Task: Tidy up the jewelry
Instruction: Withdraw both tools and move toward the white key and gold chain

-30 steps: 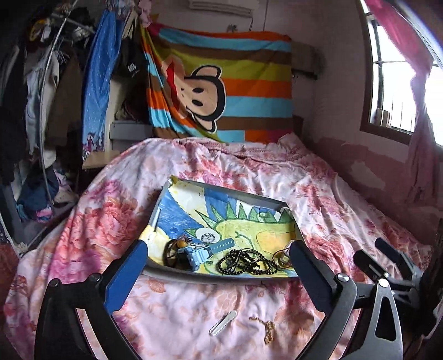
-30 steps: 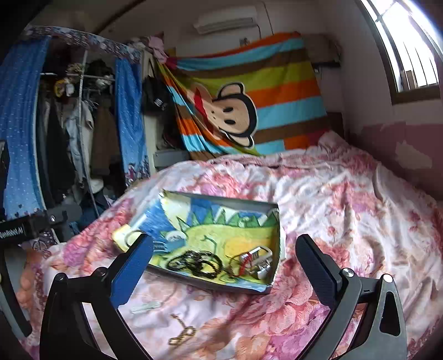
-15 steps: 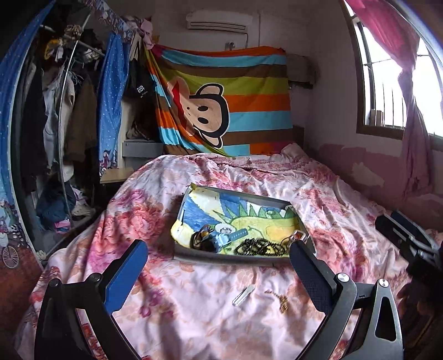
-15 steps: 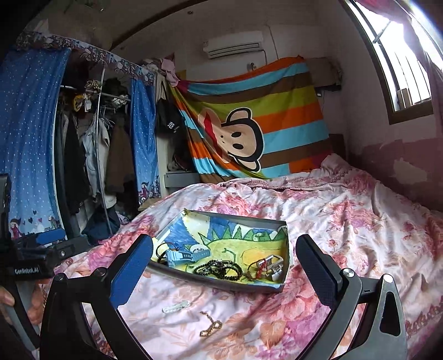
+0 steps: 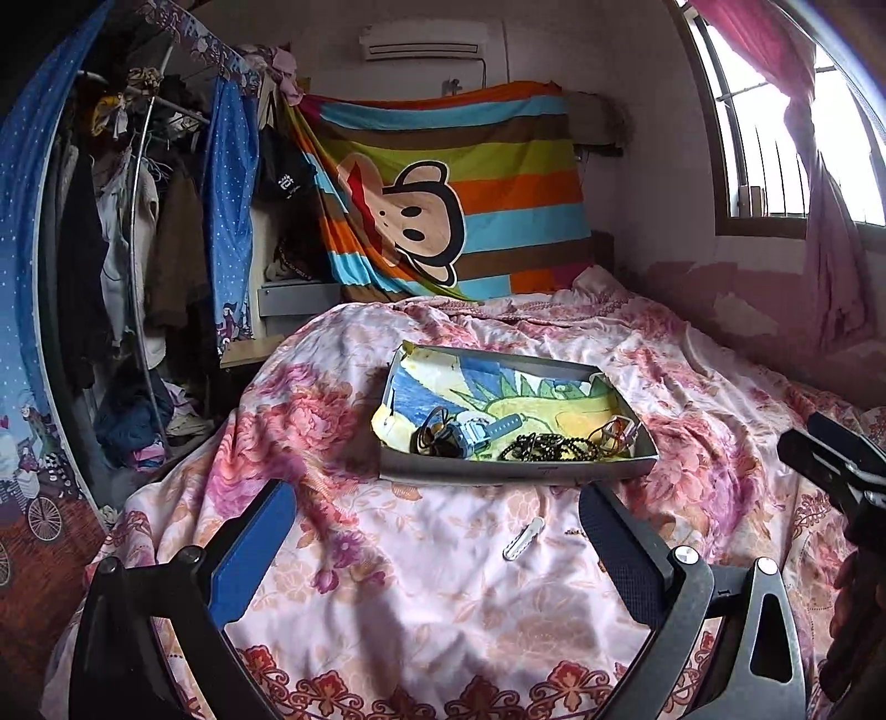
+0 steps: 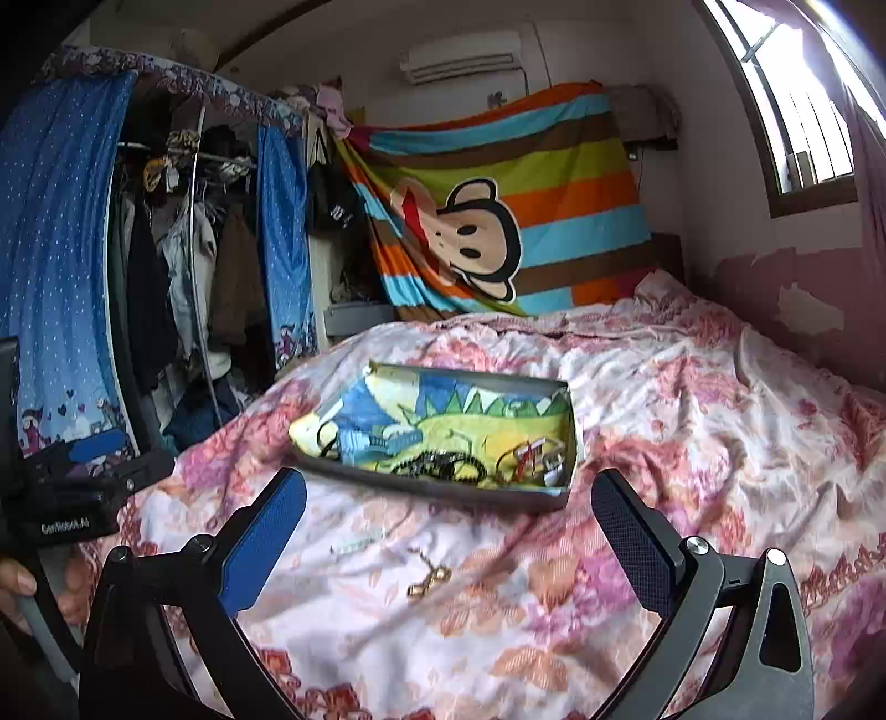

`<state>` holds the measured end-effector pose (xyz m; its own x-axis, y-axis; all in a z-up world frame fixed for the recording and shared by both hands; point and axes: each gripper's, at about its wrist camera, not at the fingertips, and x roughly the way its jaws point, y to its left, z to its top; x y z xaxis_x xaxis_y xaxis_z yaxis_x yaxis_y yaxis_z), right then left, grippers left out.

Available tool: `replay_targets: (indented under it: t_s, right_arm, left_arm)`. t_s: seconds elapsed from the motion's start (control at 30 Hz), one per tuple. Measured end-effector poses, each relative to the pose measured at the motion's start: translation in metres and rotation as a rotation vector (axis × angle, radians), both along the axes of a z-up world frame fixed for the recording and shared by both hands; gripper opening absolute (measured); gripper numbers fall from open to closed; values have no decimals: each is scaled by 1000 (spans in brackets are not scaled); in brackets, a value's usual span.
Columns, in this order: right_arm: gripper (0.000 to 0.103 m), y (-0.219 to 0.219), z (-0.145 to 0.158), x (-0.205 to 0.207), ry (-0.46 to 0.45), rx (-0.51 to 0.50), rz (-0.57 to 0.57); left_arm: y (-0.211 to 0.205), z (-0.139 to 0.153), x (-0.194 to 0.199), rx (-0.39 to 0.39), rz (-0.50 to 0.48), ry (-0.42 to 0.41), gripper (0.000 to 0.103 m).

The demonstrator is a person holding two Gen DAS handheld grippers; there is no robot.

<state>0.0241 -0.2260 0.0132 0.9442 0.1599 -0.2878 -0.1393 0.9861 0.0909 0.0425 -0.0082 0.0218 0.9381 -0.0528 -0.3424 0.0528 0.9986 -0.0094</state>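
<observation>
Grippers sit nearest in both views: the left gripper (image 5: 432,531) and the right gripper (image 6: 448,515) each have their jaws spread wide with nothing between them, both raised over the near end of a bed covered by a pink floral quilt (image 5: 421,598). Each tool also shows at the edge of the other's view, and fingers of a hand (image 6: 22,587) grip the left one's handle. On the quilt just past the fingertips lies a small white hair clip (image 5: 523,539), and close to its right a thin gold chain (image 6: 427,576), crumpled into a loose knot; both are outside the tray. Farther on, near the middle of the bed, rests a shallow grey tray (image 5: 515,472) lined with a drawing of a green dinosaur on blue and yellow. Its near edge holds the rest of the jewelry: a light blue watch (image 5: 476,432) toward the left with dark looped cords beside it, a heap of black bead bracelets (image 5: 548,447) in the middle, and a red and silver piece (image 5: 614,431) in the right corner, too small to make out. Beyond the bed, a striped cloth with a cartoon monkey (image 5: 443,194) hangs on the far wall under an air conditioner (image 5: 423,41). A clothes rack (image 6: 183,232) framed by blue dotted curtains stands at the left, and a window (image 5: 775,127) with a pink curtain at the right.
</observation>
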Motion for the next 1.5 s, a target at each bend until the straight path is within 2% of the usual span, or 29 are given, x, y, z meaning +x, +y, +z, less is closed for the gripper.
replay_targets:
  t_s: [0.33,0.5,0.6,1.03,1.27,1.5]
  right_arm:
    - [101,6,-34,30,189,-83,-3]
    - [101,11,-49,40,279,-119,11]
    - [101,14,-55,44,320,-127,20]
    - [101,15,-58,54,361,-127,38]
    - [101,16,-52,67,365,-198,83]
    - [101,6,-51,86,381,-172,99]
  left_arm:
    - [5,-22,9,3,11,150,103]
    - [2,-37,20,7,-14,263,103]
    - [3,-43,23,-2,-17,296,103]
    - [6,-50,36,-10,-7,341,103]
    - [14,-60,49,-94,-12,404,103]
    - [18,-63,74,-148,-44,434,103]
